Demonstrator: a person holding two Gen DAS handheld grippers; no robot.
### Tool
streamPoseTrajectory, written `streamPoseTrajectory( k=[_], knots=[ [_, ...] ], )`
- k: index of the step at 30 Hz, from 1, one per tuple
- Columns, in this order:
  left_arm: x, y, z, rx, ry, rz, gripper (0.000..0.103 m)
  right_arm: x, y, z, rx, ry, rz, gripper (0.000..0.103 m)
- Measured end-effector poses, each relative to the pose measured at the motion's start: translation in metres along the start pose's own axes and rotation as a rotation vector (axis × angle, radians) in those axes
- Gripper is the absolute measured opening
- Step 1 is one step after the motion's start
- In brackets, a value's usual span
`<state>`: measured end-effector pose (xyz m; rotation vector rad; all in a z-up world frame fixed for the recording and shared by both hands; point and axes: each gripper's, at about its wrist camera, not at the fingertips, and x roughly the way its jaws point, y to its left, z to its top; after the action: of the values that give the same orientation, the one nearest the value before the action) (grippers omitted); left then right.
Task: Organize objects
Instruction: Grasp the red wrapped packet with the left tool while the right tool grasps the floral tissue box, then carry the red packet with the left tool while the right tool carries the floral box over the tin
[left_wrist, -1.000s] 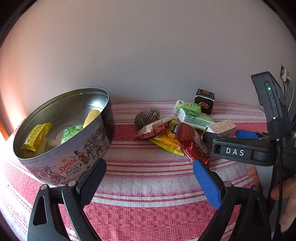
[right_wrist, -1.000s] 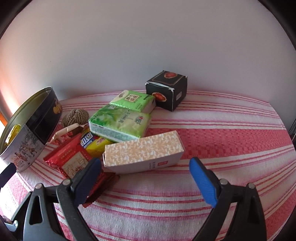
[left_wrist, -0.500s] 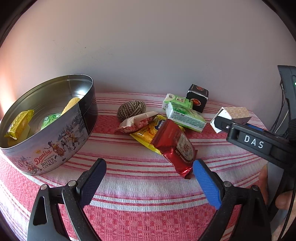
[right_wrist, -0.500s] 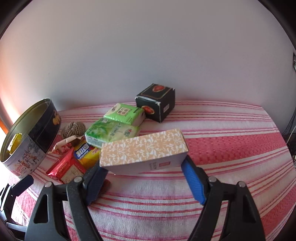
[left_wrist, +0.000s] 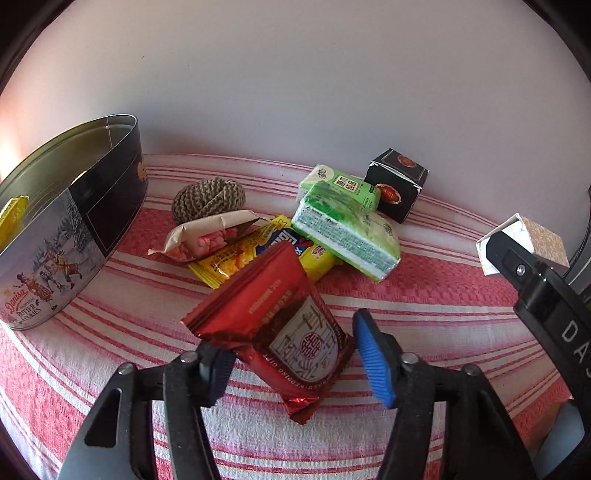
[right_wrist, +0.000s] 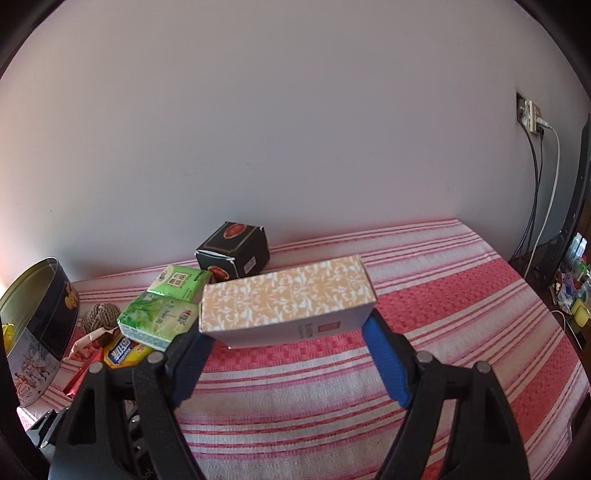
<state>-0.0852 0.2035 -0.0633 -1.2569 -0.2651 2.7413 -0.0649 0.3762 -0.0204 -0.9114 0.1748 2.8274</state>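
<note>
Cloth: red and white, striped and woven-checked;
Foil packet: glossy red, pale panel with a red emblem;
Snack bag: yellow, blue logo patch;
Tissue packs: leafy green on white;
Long box: peach with a white floral scroll;
Cube box: black, red-gold medallion;
Tin: silver rim, dark panel, wintry scene with figures;
Pads: ribbed blue on black arms
</note>
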Motion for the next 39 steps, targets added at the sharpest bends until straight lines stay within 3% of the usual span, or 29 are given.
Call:
streamPoseTrajectory(
  k=[1,4,7,10,16,21,27,39],
  knots=[
    [0.000,0.005,0.000,-0.011,0.001,-0.032,0.037,0.001,0.001,-0.001,0.003,0.000,0.002,0.081],
    [-0.003,0.015,-0.003,-0.008,0.006,-0.087,0.029,-0.003,0.001,-0.002,0.002,-0.008,-0.010,0.081],
    [-0.017,0.023,-0.005,0.014,-0.054,-0.102,0.029,-0.005,0.003,-0.005,0.001,-0.021,-0.015,0.081],
    [-0.036,0.025,-0.006,0.101,-0.134,-0.096,0.029,-0.007,0.004,-0.006,-0.003,-0.037,-0.021,0.081],
    [-0.060,0.044,-0.010,0.225,-0.270,0.002,0.029,-0.014,0.010,-0.009,-0.005,-0.065,0.012,0.081],
    [-0.059,0.063,-0.011,0.214,-0.275,0.057,0.029,-0.018,0.028,-0.018,-0.039,-0.073,0.064,0.081],
    [-0.068,0.073,-0.016,0.241,-0.294,0.080,0.029,-0.022,0.053,-0.030,-0.141,-0.107,0.006,0.081],
    [-0.084,0.089,-0.023,0.272,-0.317,0.088,0.029,-0.039,0.070,-0.039,-0.131,-0.135,-0.064,0.081]
  ],
)
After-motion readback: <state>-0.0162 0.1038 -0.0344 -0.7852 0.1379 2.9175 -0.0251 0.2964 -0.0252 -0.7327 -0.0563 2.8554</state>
